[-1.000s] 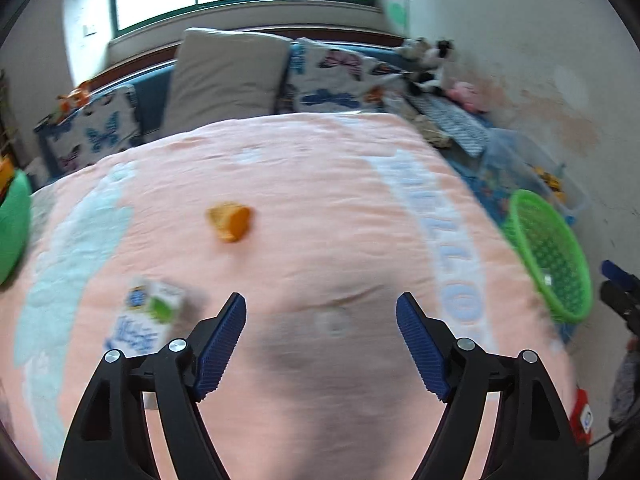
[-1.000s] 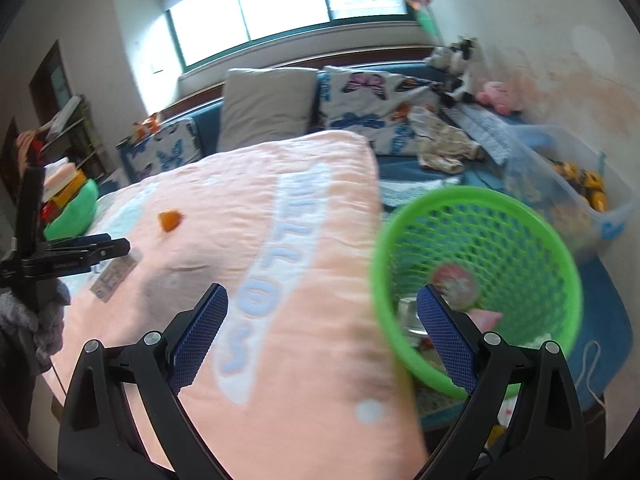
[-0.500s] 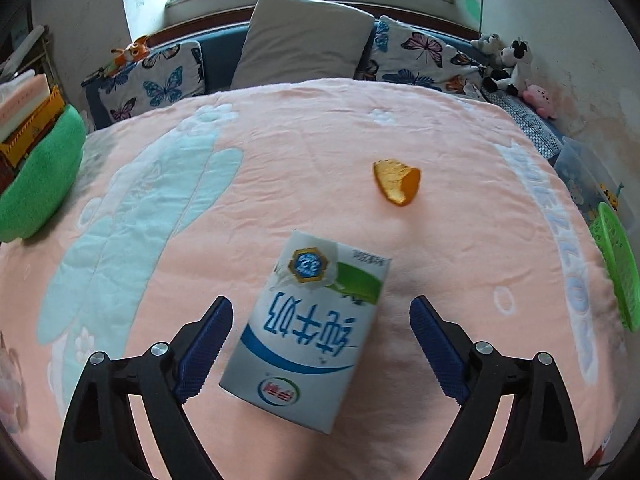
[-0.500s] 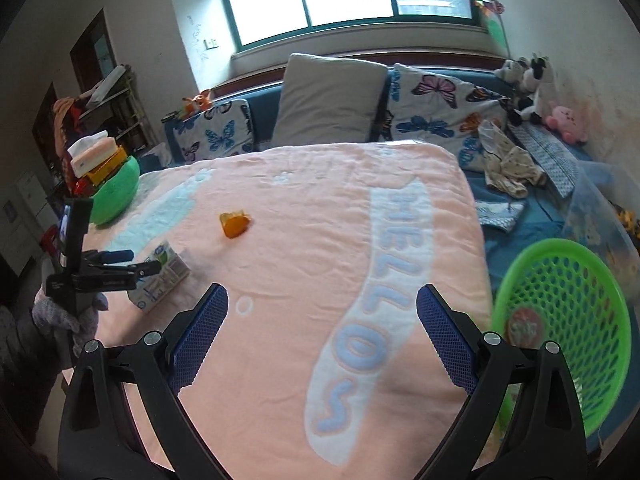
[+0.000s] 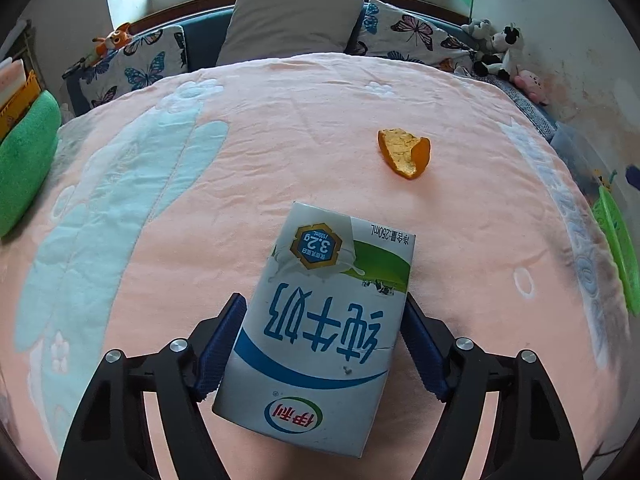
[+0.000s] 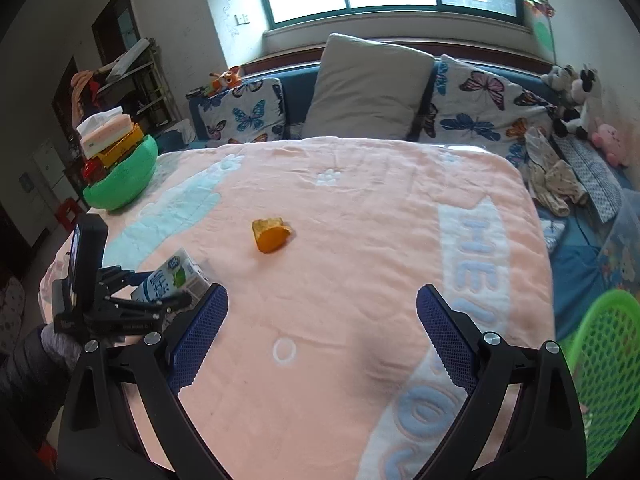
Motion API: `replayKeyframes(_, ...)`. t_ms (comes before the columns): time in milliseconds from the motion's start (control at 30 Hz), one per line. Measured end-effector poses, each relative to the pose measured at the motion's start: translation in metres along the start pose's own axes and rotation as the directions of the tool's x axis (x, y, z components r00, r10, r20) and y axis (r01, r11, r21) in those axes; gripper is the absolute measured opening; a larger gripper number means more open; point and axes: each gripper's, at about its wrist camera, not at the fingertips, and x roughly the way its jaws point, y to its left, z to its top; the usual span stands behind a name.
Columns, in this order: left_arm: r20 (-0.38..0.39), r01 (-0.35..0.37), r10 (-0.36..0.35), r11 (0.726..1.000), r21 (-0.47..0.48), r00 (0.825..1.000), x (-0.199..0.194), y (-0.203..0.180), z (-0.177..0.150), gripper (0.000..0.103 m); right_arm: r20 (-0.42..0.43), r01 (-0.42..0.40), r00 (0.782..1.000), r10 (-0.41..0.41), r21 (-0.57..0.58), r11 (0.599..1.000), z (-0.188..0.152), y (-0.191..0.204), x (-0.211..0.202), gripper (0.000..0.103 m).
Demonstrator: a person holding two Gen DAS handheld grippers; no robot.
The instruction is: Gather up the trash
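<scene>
- Milk carton [image 5: 320, 328]: white with blue and green print, lying flat on the pink blanket [image 5: 304, 120], near its 7 o'clock edge as the right wrist camera sees the bed.
- Left gripper [image 5: 324, 344]: straddles the carton's lower half, blue pads at 9 and 3 o'clock of it; jaws closing, pads at the carton's sides, firm contact not certain.
- Orange peel [image 5: 405, 153]: loose on the blanket at 1 o'clock from the carton, well apart from it.
- Right gripper [image 6: 322, 340]: spread wide over bare blanket, nothing between the pads; carton at its 10 o'clock, peel at 12.
- Green mesh basket [image 6: 604, 368]: off the bed's edge, 3 o'clock of the right gripper.
- Sleeve [image 6: 28, 364]: grey, behind the left gripper.
- Grey pillow [image 6: 368, 88] and butterfly cushions [image 6: 480, 104]: at the head of the bed, 12 o'clock.
- Plush toys [image 6: 576, 96]: far corner, 2 o'clock.
- Green tub [image 6: 124, 176]: stacked with items, 10 o'clock.
</scene>
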Motion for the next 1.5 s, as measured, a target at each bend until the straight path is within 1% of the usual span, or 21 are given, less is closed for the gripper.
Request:
replayKeyframes(67, 0.005, -0.012, 0.012, 1.0, -0.008, 1.0, -0.005, 0.002, -0.003, 0.07, -0.005, -0.008, 1.0, 0.008, -0.02, 1.0, 0.007, 0.008, 0.012, 0.094)
replayKeyframes(133, 0.014, -0.007, 0.007, 1.0, -0.025, 1.0, -0.011, 0.006, -0.005, 0.068, -0.012, -0.019, 1.0, 0.019, -0.035, 0.999, 0.011, 0.012, 0.023, 0.093)
replayKeyframes(267, 0.046, -0.004, 0.006, 0.999, -0.043, 0.999, -0.03, 0.012, -0.008, 0.067, -0.047, -0.042, 0.998, 0.039, -0.051, 0.998, 0.019, 0.024, 0.056, 0.089)
replayKeyframes(333, 0.065, 0.002, 0.002, 0.999, -0.051, 0.998, -0.04, 0.015, -0.008, 0.067, -0.063, -0.053, 0.997, 0.049, -0.058, 0.997, 0.02, 0.03, 0.072, 0.086)
replayKeyframes(467, 0.09, 0.009, -0.002, 0.997, -0.075, 0.996, -0.054, 0.022, -0.01, 0.067, -0.094, -0.05, 0.995, 0.043, -0.079, 0.996, 0.022, 0.041, 0.105, 0.08)
replayKeyframes(533, 0.093, 0.011, -0.003, 0.996, -0.088, 0.996, -0.057, 0.026, -0.012, 0.067, -0.111, -0.055, 0.993, 0.046, -0.079, 0.995, 0.023, 0.045, 0.123, 0.077)
replayKeyframes(800, 0.092, 0.032, -0.02, 0.992, -0.126, 0.996, -0.058, 0.039, -0.021, 0.067, -0.144, -0.05, 0.989, 0.037, -0.086, 0.995, 0.03, 0.059, 0.171, 0.073)
replayKeyframes(867, 0.09, 0.035, -0.023, 0.991, -0.13, 0.996, -0.057, 0.039, -0.022, 0.067, -0.15, -0.033, 0.988, 0.02, -0.087, 0.996, 0.03, 0.061, 0.182, 0.072)
replayKeyframes(967, 0.085, 0.04, -0.029, 0.99, -0.138, 0.996, -0.055, 0.041, -0.022, 0.067, -0.16, -0.019, 0.987, 0.004, -0.089, 0.996, 0.03, 0.062, 0.194, 0.07)
replayKeyframes(1100, 0.078, 0.043, -0.032, 0.988, -0.149, 0.996, -0.052, 0.043, -0.023, 0.067, -0.17, 0.016, 0.985, -0.034, -0.105, 0.994, 0.028, 0.063, 0.203, 0.061)
replayKeyframes(1167, 0.076, 0.045, -0.033, 0.987, -0.155, 0.997, -0.052, 0.043, -0.024, 0.067, -0.161, 0.034, 0.985, -0.053, -0.117, 0.993, 0.027, 0.063, 0.203, 0.057)
replayKeyframes(1200, 0.075, 0.046, -0.035, 0.987, -0.157, 0.997, -0.051, 0.044, -0.024, 0.067, -0.159, 0.035, 0.986, -0.054, -0.116, 0.993, 0.027, 0.063, 0.203, 0.054)
replayKeyframes(1233, 0.073, 0.046, -0.035, 0.987, -0.157, 0.997, -0.051, 0.043, -0.024, 0.067, -0.158, 0.032, 0.986, -0.049, -0.11, 0.993, 0.027, 0.063, 0.202, 0.048)
replayKeyframes(1400, 0.078, 0.052, -0.04, 0.986, -0.16, 0.996, -0.054, 0.042, -0.024, 0.067, -0.158, 0.02, 0.987, -0.032, -0.078, 0.997, 0.028, 0.058, 0.193, 0.043)
replayKeyframes(1500, 0.08, 0.055, -0.042, 0.986, -0.158, 0.996, -0.056, 0.039, -0.025, 0.067, -0.155, 0.01, 0.988, -0.02, -0.061, 0.998, 0.026, 0.054, 0.182, 0.042)
